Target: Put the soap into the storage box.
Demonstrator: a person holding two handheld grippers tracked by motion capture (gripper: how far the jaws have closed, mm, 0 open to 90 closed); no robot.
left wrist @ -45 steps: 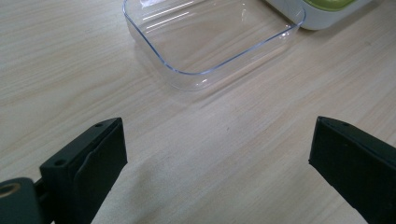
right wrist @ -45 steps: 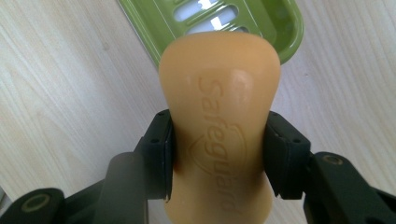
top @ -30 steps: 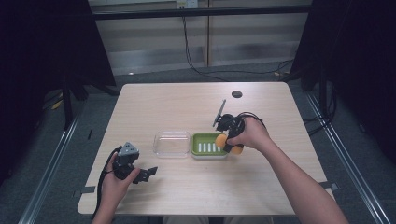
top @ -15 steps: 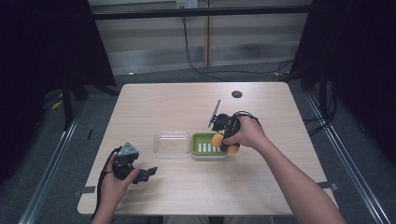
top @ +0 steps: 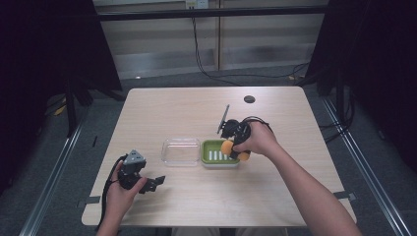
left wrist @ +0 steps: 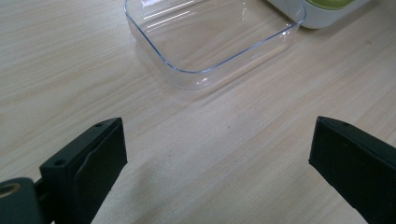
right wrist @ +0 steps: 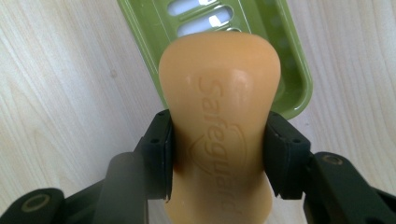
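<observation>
Soap bar's (right wrist: 219, 135) lower end cut off below.

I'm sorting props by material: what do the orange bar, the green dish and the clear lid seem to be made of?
Orange bar: soap, waxy matte, brand name embossed. Green dish: glossy moulded plastic, probably, with drain slots. Clear lid: transparent hard plastic, likely; table grain shows through.

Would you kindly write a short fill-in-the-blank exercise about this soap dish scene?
1. The right gripper is shut on an orange bar of ____.
2. The slotted soap dish beneath the bar is ____ in colour.
3. The jaws of the left gripper stand ____, nothing between them.
4. The clear lid lies on the ____.

Missing words: soap; green; open; table
</observation>
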